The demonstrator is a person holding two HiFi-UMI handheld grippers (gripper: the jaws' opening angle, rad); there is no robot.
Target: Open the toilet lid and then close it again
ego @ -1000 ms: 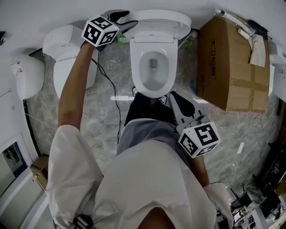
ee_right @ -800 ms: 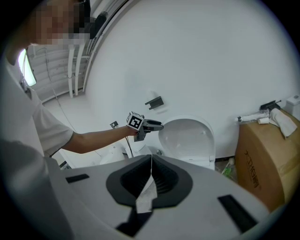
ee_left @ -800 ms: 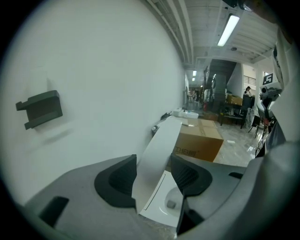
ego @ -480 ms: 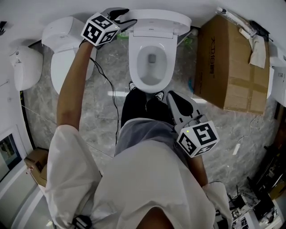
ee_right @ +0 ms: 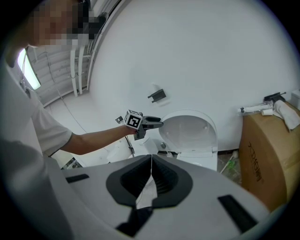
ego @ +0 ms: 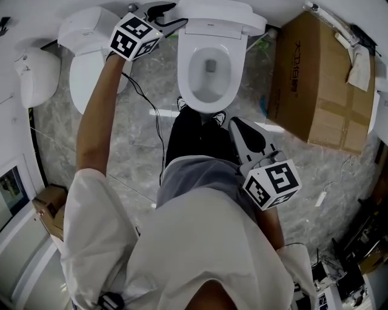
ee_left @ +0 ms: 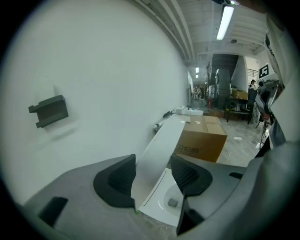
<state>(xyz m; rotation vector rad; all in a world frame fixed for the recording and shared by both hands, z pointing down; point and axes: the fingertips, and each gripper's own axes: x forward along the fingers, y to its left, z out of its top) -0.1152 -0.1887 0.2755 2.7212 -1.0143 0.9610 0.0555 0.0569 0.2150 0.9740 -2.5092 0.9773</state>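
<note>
- Gripping the toilet lid [ego: 221, 12] by its left edge, the left gripper [ego: 167, 15] has its jaws pressed on either side of the rim.
- The lid stands raised at the far end, close to the wall, and the bowl [ego: 209, 72] below it is exposed.
- Judging by that, the opening half is done or nearly so. Lowering the lid onto the seat is what remains.
- The right gripper [ego: 237, 128] hangs near the person's waist, well apart from the toilet, with its jaws closed on nothing.

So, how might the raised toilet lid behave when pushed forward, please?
The toilet lid looks thin and rigid, so probably light and stiff. Hinged behind the bowl, it should swing, perhaps dropping once past upright.
</note>
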